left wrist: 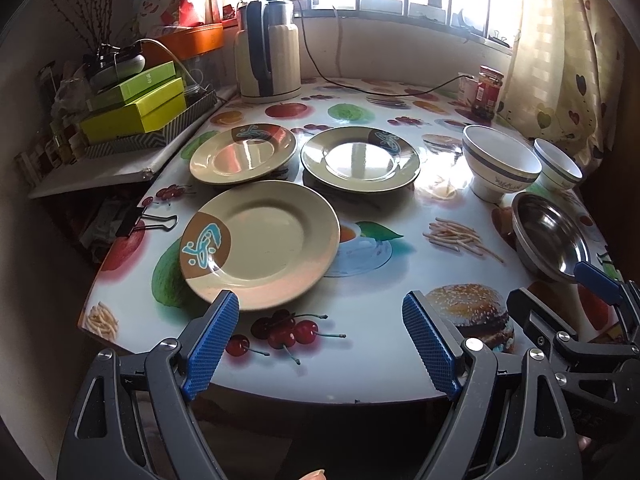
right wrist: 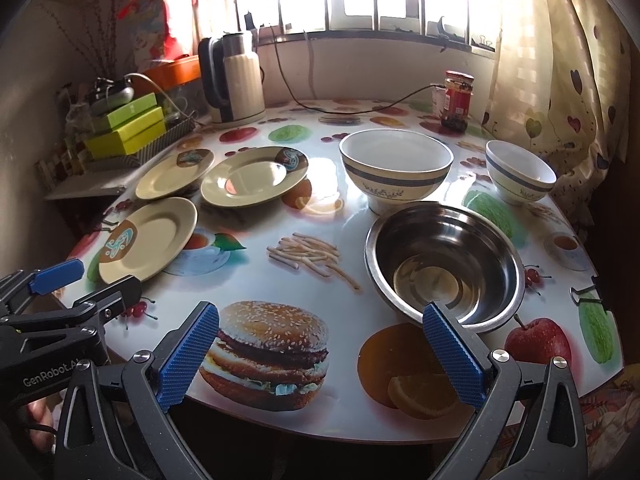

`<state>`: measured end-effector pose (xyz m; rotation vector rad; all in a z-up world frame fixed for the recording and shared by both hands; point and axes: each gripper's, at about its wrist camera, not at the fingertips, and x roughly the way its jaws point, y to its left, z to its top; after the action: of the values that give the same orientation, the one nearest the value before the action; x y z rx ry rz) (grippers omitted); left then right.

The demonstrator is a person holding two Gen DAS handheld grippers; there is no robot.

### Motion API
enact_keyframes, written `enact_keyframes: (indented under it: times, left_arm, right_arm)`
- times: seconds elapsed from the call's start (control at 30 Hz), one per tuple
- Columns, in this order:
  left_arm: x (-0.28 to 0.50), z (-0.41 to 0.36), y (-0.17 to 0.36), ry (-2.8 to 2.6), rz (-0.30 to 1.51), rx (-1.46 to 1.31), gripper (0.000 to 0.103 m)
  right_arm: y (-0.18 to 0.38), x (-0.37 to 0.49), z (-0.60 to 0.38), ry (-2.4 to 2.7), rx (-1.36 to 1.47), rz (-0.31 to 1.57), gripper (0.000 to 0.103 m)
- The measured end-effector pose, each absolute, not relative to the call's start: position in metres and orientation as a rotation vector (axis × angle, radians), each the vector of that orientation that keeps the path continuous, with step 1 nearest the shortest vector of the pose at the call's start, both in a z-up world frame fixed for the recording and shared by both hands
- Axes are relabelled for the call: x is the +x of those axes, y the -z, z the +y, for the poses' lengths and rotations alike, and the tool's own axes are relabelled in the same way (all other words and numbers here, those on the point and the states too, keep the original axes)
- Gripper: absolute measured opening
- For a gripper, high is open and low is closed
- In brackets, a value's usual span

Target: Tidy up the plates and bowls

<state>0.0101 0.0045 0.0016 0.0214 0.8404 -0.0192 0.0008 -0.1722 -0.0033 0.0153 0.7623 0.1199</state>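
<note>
On the bench (left wrist: 372, 364), printed with fruit, fries and a burger, three beige plates lie at the left. Nearest is the near plate (left wrist: 260, 244), its brown-and-blue patch turned to the left; beyond it lie the far-left plate (left wrist: 243, 153) and, just to its right, the middle plate (left wrist: 360, 159), the two close together but whether they touch I cannot tell. To the right, well apart from the plates, stand three bowls: the large bowl (right wrist: 396, 164) with a blue band, upright on its foot; the small bowl (right wrist: 520, 172) of the same pattern, farther right; and the steel bowl (right wrist: 444, 264), nearer, just in front of the large one. All bowls look empty. At the far edge stand a kettle (left wrist: 268, 48) on the left with its cord running right, and a red-lidded jar (right wrist: 457, 100) near the curtain (right wrist: 560, 60). Green boxes (left wrist: 136, 108) are stacked on a shelf left of the bench. The left gripper (left wrist: 320, 348) hovers at the near edge, released, its blue pads spread wide and holding nothing; the left pad tip shows against the near plate's rim, though contact cannot be judged. The right gripper (right wrist: 320, 356) is likewise released and empty, hanging over the burger print, its right pad tip showing against the steel bowl's near rim.
</note>
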Motion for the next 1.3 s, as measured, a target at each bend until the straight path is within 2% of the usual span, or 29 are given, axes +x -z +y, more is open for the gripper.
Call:
enact_keyframes:
  times: [0.53, 1.1, 1.3]
  left_arm:
    - [0.014, 0.01, -0.003, 0.02, 0.843, 0.005, 0.085]
    - [0.065, 0.093, -0.03, -0.062, 0.802, -0.111, 0.084]
    - [0.088, 0.123, -0.037, -0.078, 0.81, -0.163, 0.082]
  right_arm:
    - [0.003, 0.003, -0.17, -0.122, 0.013, 0.764, 0.103]
    - [-0.028, 0.07, -0.138, -0.259, 0.024, 0.727, 0.102]
    - [-0.042, 0.104, -0.117, -0.332, 0.019, 0.716, 0.096]
